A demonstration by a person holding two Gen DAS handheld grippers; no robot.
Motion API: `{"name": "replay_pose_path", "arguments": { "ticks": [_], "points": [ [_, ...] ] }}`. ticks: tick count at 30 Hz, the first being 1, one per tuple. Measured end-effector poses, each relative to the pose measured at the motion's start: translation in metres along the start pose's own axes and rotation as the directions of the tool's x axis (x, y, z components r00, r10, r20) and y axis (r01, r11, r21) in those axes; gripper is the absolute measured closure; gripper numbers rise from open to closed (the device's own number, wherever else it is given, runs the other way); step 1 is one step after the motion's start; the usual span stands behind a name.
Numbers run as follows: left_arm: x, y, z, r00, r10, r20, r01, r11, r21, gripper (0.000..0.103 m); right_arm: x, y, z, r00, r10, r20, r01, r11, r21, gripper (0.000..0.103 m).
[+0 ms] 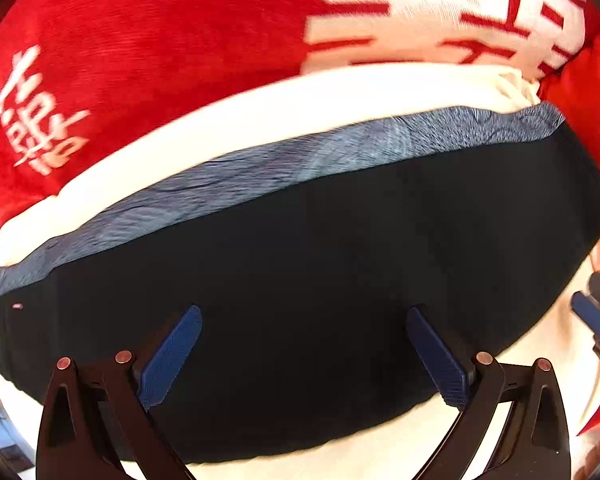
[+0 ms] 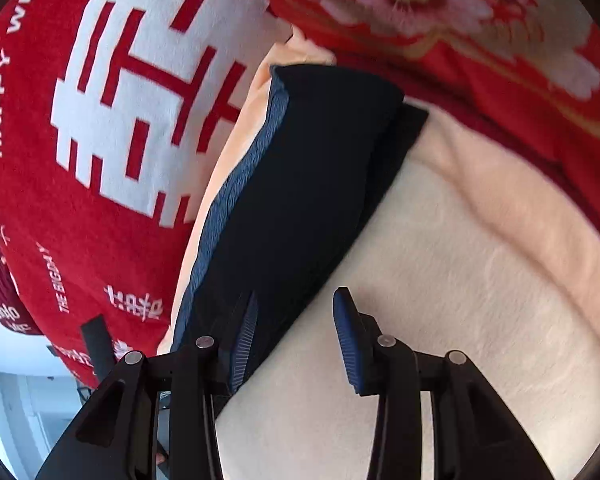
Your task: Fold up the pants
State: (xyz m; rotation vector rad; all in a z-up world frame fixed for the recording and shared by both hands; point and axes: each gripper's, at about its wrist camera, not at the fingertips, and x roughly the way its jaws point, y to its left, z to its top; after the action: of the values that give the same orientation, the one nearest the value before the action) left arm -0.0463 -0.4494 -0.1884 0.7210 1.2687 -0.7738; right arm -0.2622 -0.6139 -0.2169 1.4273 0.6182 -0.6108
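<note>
I judge the folding nearly done: the pants (image 1: pixel 320 280) lie as a compact dark bundle on the cream blanket (image 2: pixel 440 280), their blue-grey waistband (image 1: pixel 260 172) along the far edge, just near the red pillow (image 1: pixel 140 60). My left tool (image 1: pixel 304 352) hangs wide and empty above the bundle. My right tool (image 2: pixel 296 336) stands partly open at its right edge, holding nothing. Next I should judge whether one more fold or a smoothing press is needed.

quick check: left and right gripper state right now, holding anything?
Left gripper: open, jaws wide apart above the folded dark pants, holding nothing.
Right gripper: open, nothing clamped; one finger over the pants' edge, the other over the cream blanket.
</note>
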Motion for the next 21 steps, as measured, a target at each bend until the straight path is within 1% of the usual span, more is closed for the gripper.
{"name": "replay_pose_path", "arguments": {
  "ticks": [3, 6, 8, 10, 11, 12, 14, 16, 18, 19, 20, 21],
  "points": [
    [0.006, -0.008, 0.007, 1.000, -0.015, 0.010, 0.016, 0.999, -0.038, 0.000, -0.002, -0.004, 0.007, 1.000, -0.009, 0.013, 0.009, 1.000, 0.001, 0.060],
    [0.008, -0.008, 0.010, 1.000, -0.022, 0.016, 0.023, 0.999, -0.028, 0.000, 0.000, -0.012, 0.010, 1.000, -0.013, 0.014, 0.013, 1.000, 0.016, 0.060],
    [0.014, -0.001, 0.014, 0.999, -0.027, 0.028, 0.028, 0.999, -0.016, 0.000, 0.002, -0.020, 0.012, 1.000, 0.011, 0.025, -0.012, 0.999, 0.039, 0.060],
    [0.017, 0.004, 0.016, 0.999, -0.029, 0.031, 0.029, 0.999, -0.013, 0.000, 0.006, -0.022, 0.017, 0.998, 0.043, 0.054, -0.045, 0.998, 0.045, 0.060],
    [0.017, 0.007, 0.015, 0.999, -0.028, 0.033, 0.029, 0.999, -0.014, 0.000, 0.009, -0.022, 0.021, 0.995, 0.059, 0.076, -0.062, 0.997, 0.038, 0.060],
    [0.025, 0.024, 0.016, 0.999, -0.028, 0.036, 0.028, 0.999, -0.015, 0.000, 0.012, -0.020, 0.025, 0.994, 0.066, 0.086, -0.069, 0.997, 0.033, 0.060],
    [0.028, 0.024, 0.014, 0.999, -0.023, 0.045, 0.024, 1.000, -0.017, 0.000, 0.019, -0.013, 0.033, 0.990, 0.081, 0.114, -0.082, 0.997, 0.011, 0.058],
    [0.029, 0.025, 0.012, 0.998, -0.024, 0.055, 0.025, 0.999, -0.020, 0.000, 0.027, -0.003, 0.039, 0.988, 0.080, 0.131, -0.080, 0.997, -0.009, 0.055],
    [0.030, 0.025, 0.010, 0.998, -0.028, 0.059, 0.029, 0.999, -0.019, 0.000, 0.032, 0.003, 0.044, 0.988, 0.085, 0.125, -0.085, 0.996, -0.003, 0.054],
    [0.031, 0.027, 0.011, 0.998, -0.033, 0.054, 0.034, 0.999, -0.017, 0.000, 0.035, 0.005, 0.046, 0.990, 0.091, 0.109, -0.092, 0.996, 0.008, 0.056],
    [0.029, 0.028, 0.010, 0.998, -0.036, 0.044, 0.037, 0.999, -0.023, 0.000, 0.036, 0.007, 0.048, 0.992, 0.088, 0.092, -0.089, 0.996, 0.017, 0.069],
    [0.025, 0.030, 0.012, 0.998, -0.033, 0.044, 0.035, 0.999, -0.038, 0.005, 0.035, 0.010, 0.050, 0.993, 0.086, 0.080, -0.087, 0.996, 0.014, 0.089]
  ]
}}
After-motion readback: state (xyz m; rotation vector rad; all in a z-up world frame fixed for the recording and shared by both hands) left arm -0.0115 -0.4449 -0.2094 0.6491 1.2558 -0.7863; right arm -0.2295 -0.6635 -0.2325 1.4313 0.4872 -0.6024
